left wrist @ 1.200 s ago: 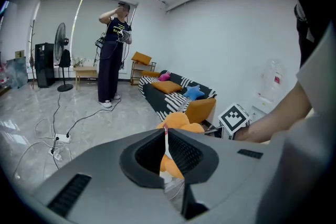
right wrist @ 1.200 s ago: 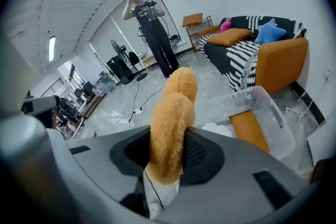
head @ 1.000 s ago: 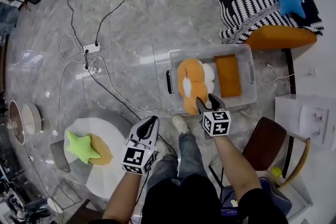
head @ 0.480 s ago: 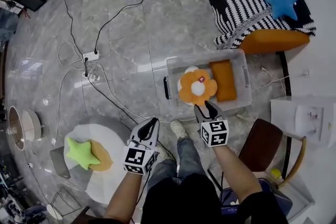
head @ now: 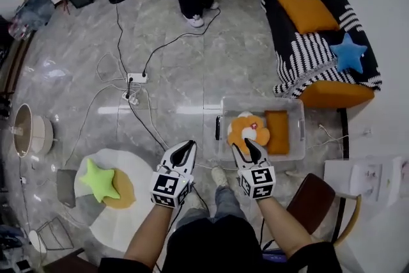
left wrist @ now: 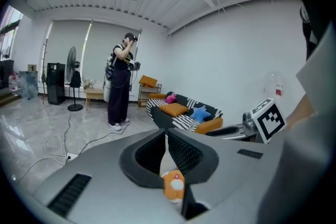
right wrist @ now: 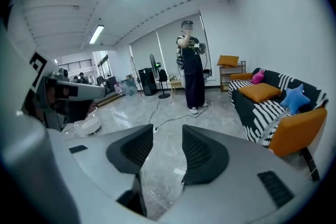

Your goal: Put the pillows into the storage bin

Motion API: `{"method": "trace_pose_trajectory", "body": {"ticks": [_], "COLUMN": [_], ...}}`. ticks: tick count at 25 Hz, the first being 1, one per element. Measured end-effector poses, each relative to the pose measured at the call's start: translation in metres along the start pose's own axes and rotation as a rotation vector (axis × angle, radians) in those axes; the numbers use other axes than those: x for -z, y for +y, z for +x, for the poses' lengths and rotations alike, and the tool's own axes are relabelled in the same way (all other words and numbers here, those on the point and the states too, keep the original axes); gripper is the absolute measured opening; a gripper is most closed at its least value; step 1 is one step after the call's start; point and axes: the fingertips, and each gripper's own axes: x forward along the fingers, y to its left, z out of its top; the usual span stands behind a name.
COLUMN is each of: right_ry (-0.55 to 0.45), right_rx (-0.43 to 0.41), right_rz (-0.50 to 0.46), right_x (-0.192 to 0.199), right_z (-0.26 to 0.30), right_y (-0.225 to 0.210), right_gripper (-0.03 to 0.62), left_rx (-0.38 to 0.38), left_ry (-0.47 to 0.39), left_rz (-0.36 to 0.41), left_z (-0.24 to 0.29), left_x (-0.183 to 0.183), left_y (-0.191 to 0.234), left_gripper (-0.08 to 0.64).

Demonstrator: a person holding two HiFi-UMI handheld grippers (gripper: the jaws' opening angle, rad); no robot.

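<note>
- Head view: the left gripper [head: 186, 146] is pinched together on nothing. The right gripper [head: 245, 145] hangs at the near edge of the clear storage bin [head: 300, 132]. Inside the bin, a flower pillow [head: 248, 130] and an orange pillow [head: 277, 132] lie side by side.
- A green star pillow [head: 98, 179] lies on a round mat [head: 131, 166] well to the left. Cables [head: 142, 117] cross the floor between the mat and the bin. The striped sofa [head: 300, 57] beyond the bin carries a blue star pillow [head: 349, 53].
- Left gripper view: the jaws meet in a thin line. A person [left wrist: 119, 86] stands ahead beside a fan [left wrist: 71, 78].
- Right gripper view: the jaws stand partly apart, having just been closing, with only bare floor between them.
</note>
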Motion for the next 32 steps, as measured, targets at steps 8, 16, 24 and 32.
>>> {"method": "trace_pose_trajectory", "body": {"ticks": [8, 16, 24, 32], "right_ry": [-0.081, -0.047, -0.026, 0.007], "right_rx": [-0.215, -0.478, -0.742, -0.949], "right_rz": [-0.091, -0.226, -0.355, -0.431], "right_x": [-0.063, -0.066, -0.053, -0.060], "right_z": [0.002, 0.019, 0.025, 0.037], "right_y": [0.130, 0.278, 0.432, 0.488], "right_gripper": [0.184, 0.179, 0.176, 0.176], "left_rx": [-0.251, -0.530, -0.836, -1.083], "left_ry": [-0.124, -0.210, -0.244, -0.250], "left_rz": [-0.049, -0.146, -0.242, -0.335], "left_z": [-0.130, -0.269, -0.419, -0.477], "left_x": [-0.024, 0.008, 0.062, 0.089], "left_y": [0.072, 0.130, 0.172, 0.170], "left_gripper": [0.031, 0.031, 0.031, 0.031]}}
